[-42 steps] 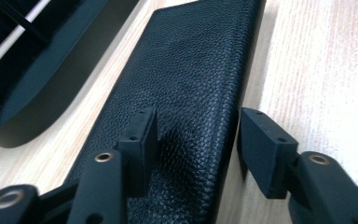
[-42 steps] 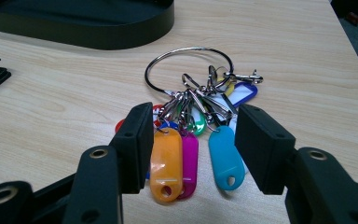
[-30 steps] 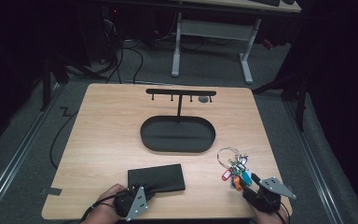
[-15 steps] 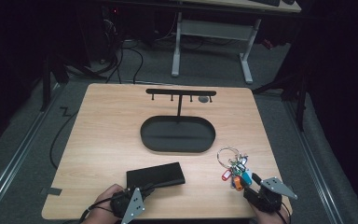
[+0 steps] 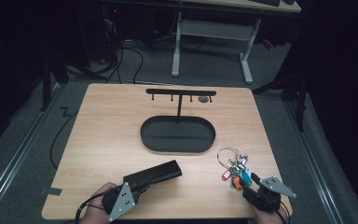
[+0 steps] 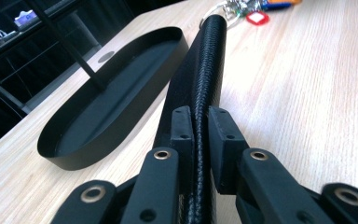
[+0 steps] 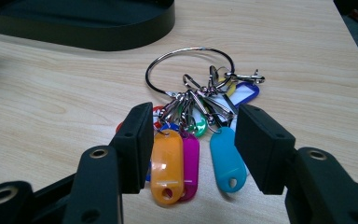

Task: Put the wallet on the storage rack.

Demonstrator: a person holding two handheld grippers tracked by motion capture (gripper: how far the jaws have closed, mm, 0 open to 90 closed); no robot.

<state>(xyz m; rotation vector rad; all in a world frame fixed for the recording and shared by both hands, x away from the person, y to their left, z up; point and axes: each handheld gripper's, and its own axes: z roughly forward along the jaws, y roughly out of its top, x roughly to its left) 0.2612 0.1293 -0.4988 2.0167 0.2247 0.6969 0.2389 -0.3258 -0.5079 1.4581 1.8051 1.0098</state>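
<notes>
Your left gripper (image 5: 142, 186) has swung the black wallet (image 5: 153, 174) round over the past second: a second ago it lay nearly square to the table's (image 5: 112, 135) front edge, and now its far end points up and right toward the tray (image 5: 177, 134), a sign that you are likely carrying it that way. In the left gripper view the jaws are pinched tight on the wallet's stitched edge, with no gap showing beyond the leather between the pads (image 6: 182, 128), and the wallet runs away from the camera with the tray just to its left. Whether its far end is off the wood cannot be told. Your right gripper (image 7: 193, 149) has barely moved; it sits at the table's front right corner with jaws wide apart, straddling the near end of the keys (image 7: 193, 116). The orange, magenta and blue tags lie between the pads, and no pad can be seen pressing on any of them, so nothing is yet held there. The key ring lies flat on the table just short of the tray's right end, the stand (image 5: 181, 92) rising behind it.
</notes>
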